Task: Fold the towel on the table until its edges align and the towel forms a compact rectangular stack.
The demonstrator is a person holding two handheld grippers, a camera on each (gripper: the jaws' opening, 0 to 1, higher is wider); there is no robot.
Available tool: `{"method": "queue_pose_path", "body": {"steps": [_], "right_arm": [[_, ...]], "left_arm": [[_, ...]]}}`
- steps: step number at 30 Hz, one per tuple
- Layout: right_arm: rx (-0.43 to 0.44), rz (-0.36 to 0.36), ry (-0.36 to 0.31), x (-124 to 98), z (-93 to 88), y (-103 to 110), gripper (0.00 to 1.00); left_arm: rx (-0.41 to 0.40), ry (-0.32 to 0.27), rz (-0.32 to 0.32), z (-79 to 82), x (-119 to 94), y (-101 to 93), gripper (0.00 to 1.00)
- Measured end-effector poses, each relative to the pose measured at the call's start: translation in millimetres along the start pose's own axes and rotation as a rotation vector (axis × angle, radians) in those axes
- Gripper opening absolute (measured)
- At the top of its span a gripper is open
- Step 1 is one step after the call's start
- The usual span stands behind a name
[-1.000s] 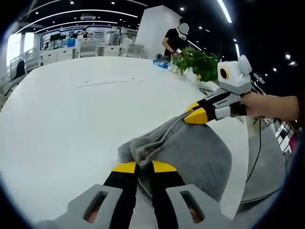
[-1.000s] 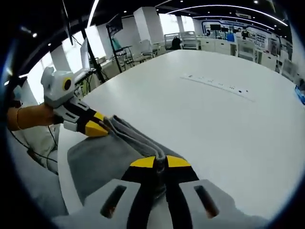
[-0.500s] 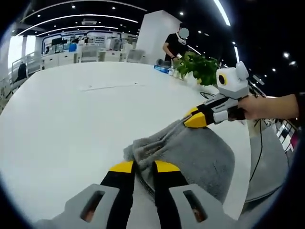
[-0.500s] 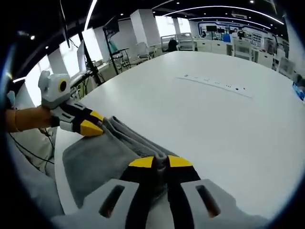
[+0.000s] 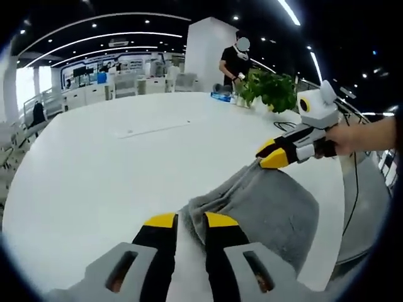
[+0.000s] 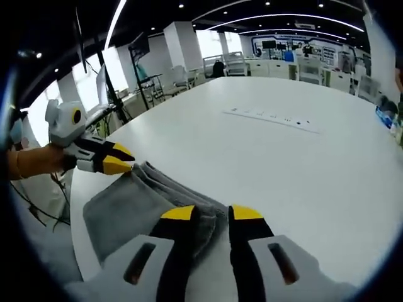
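A grey towel (image 5: 271, 211) lies folded flat near the edge of the white table (image 5: 94, 163). In the left gripper view, my left gripper (image 5: 191, 220) stands open at the towel's near corner, its jaws apart over the table surface. My right gripper (image 5: 267, 157) comes in from the right, held by a hand, tips at the towel's far corner. In the right gripper view the towel (image 6: 126, 207) shows its stacked folded edges. My right gripper (image 6: 213, 212) is open there, with the towel's corner lying between its jaws. The left gripper (image 6: 123, 160) sits at the towel's other corner, tips slightly apart.
A potted plant (image 5: 271, 88) and a person (image 5: 233, 56) are at the table's far side. A thin power strip (image 6: 271, 117) lies mid-table. A cable (image 5: 349, 189) hangs past the table edge beside the towel. Chairs and desks stand beyond.
Both grippers were shut on the towel's bunched edge and have opened. The towel has dropped flat, and both cameras have backed off slightly.
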State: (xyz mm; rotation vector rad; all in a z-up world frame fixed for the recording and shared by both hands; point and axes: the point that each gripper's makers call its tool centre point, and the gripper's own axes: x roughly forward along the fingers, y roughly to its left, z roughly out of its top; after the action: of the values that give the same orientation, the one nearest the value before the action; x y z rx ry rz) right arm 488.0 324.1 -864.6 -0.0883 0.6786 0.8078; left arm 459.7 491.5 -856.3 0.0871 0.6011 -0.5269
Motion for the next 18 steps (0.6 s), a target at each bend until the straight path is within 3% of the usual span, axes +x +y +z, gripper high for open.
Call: {"method": "queue_pose_path", "body": {"steps": [6, 9, 14, 18], "right_arm": [[-0.022, -0.003, -0.011, -14.4, 0.8, -0.1, 0.28], [-0.074, 0.005, -0.008, -22.6, 0.1, 5.9, 0.30], [-0.121, 0.035, 0.008, -29.6, -4.3, 18.3, 0.32], [-0.152, 0.062, 0.017, -34.3, -8.2, 30.1, 0.34]], "left_arm": [[0.105, -0.011, 0.001, 5.0, -14.3, -1.9, 0.25], [0.192, -0.003, -0.024, 4.6, -21.1, -10.6, 0.28], [0.303, 0.044, -0.069, -4.7, -31.0, -30.9, 0.33], [0.330, 0.050, -0.134, -10.6, -39.8, -53.9, 0.34]]}}
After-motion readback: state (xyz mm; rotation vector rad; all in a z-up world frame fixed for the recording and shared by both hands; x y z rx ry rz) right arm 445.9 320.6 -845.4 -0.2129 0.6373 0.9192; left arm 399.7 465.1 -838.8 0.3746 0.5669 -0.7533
